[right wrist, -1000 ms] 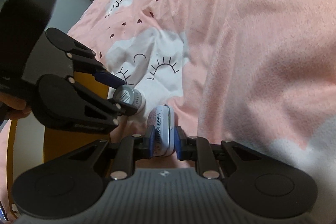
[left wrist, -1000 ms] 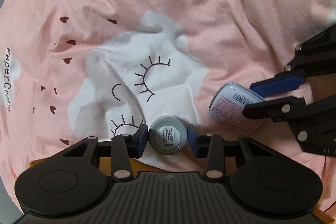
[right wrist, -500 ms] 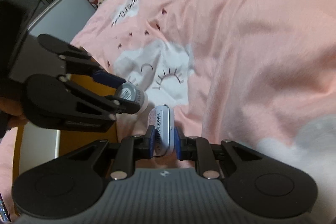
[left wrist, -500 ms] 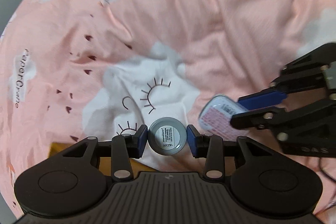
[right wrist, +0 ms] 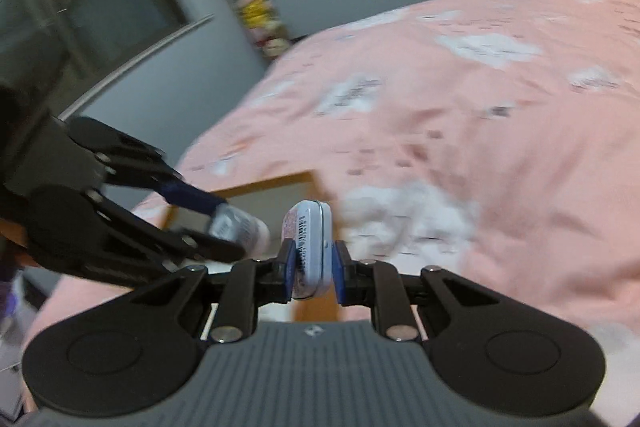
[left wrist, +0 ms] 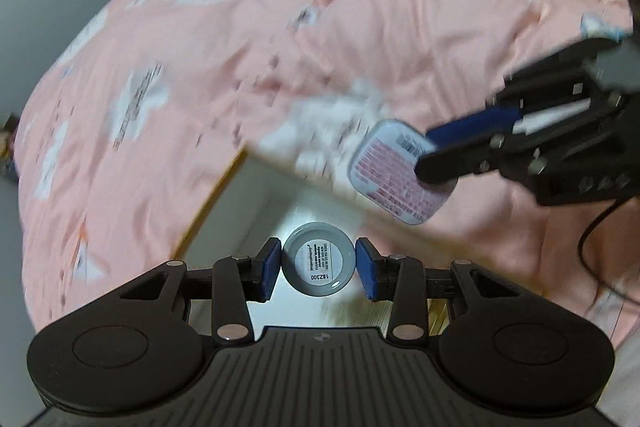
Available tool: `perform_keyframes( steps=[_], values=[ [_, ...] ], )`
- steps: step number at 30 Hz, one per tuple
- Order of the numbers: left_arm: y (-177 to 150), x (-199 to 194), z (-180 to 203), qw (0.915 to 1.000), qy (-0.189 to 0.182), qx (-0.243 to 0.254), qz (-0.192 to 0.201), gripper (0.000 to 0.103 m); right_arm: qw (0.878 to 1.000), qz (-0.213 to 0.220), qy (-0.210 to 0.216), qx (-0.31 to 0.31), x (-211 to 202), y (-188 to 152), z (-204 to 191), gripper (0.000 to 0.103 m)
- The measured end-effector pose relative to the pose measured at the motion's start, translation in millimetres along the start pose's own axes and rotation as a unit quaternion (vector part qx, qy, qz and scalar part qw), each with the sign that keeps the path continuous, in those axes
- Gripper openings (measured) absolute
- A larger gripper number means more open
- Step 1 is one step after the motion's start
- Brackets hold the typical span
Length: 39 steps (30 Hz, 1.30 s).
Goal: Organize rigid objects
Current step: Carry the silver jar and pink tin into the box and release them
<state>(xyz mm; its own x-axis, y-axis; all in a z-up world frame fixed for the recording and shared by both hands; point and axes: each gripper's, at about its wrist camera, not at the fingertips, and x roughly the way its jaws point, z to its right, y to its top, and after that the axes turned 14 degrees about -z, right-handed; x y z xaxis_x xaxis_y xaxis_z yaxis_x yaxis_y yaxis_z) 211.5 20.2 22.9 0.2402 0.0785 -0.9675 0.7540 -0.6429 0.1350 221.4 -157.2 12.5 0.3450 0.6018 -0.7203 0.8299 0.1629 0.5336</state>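
My left gripper (left wrist: pixel 319 269) is shut on a small round grey jar (left wrist: pixel 319 264) with a white label on its end, held in the air. The jar also shows in the right wrist view (right wrist: pixel 236 229), in the left gripper (right wrist: pixel 218 227). My right gripper (right wrist: pixel 313 259) is shut on a flat pale-blue tin (right wrist: pixel 310 247), held on edge. In the left wrist view the tin (left wrist: pixel 396 173) shows its pink label, with the right gripper (left wrist: pixel 434 157) at the right. Both items hang above a wooden-rimmed box (left wrist: pixel 256 211) with a white inside.
A pink bedcover (left wrist: pixel 260 47) with white clouds fills the background and borders the box (right wrist: pixel 280 193). A grey wall, a dark window and a hanging row of plush toys (right wrist: pixel 250 1) lie beyond the bed. A black cable (left wrist: pixel 592 227) hangs at the right.
Both grippers have lifted their items off the bedcover and swung back, so the box now lies under them. The views are motion-blurred.
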Motion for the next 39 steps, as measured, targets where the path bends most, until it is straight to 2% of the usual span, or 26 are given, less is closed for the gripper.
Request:
perform_keyframes(
  steps=[2,5,8,13,20,30,33,34,36,38,39],
  values=[
    [-16.9,9.2,-6.3,0.9998,0.001,-0.005,-0.02,0.046,0.999,-0.018,0.015,-0.025,11.9,6.1,-19.7,0.018],
    [-38.3,30.4,-16.4,0.9989,-0.003,-0.004,-0.047,0.046,0.997,-0.052,0.012,-0.062,42.8,9.9,-49.3,0.017],
    [-51.8,52.3,-26.9,0.9976,-0.009,-0.001,-0.069,0.046,0.993,-0.097,0.012,-0.07,81.3,15.1,-64.2,0.017],
    [-62.3,74.4,-32.4,0.9957,-0.012,0.027,-0.088,0.046,0.986,-0.156,0.007,-0.059,135.0,17.3,-71.7,0.017],
    [-68.1,94.0,-24.6,0.9914,-0.009,0.069,-0.11,0.046,0.978,-0.199,0.002,-0.061,178.7,14.5,-77.9,0.017],
    [-67.6,107.4,-22.9,0.9906,-0.016,0.068,-0.118,0.048,0.973,-0.224,-0.019,-0.055,208.2,11.6,-80.4,0.019],
    [-68.3,105.4,-23.1,0.9914,-0.02,0.062,-0.114,0.053,0.974,-0.217,-0.029,-0.058,205.7,12.8,-81.9,0.024],
    [-70.0,104.1,-26.5,0.9914,-0.02,0.061,-0.114,0.054,0.974,-0.215,-0.032,-0.061,204.5,13.2,-83.1,0.03],
    [-70.4,100.9,-26.8,0.9918,-0.016,0.06,-0.112,0.056,0.975,-0.21,-0.036,-0.065,200.8,13.1,-85.8,0.032],
    [-70.5,95.3,-28.7,0.9929,-0.018,0.054,-0.105,0.063,0.975,-0.202,-0.047,-0.074,196.4,13.4,-88.7,0.041],
    [-70.5,92.3,-29.3,0.9936,-0.02,0.049,-0.1,0.064,0.976,-0.197,-0.052,-0.078,192.1,12.9,-89.9,0.042]
  ],
)
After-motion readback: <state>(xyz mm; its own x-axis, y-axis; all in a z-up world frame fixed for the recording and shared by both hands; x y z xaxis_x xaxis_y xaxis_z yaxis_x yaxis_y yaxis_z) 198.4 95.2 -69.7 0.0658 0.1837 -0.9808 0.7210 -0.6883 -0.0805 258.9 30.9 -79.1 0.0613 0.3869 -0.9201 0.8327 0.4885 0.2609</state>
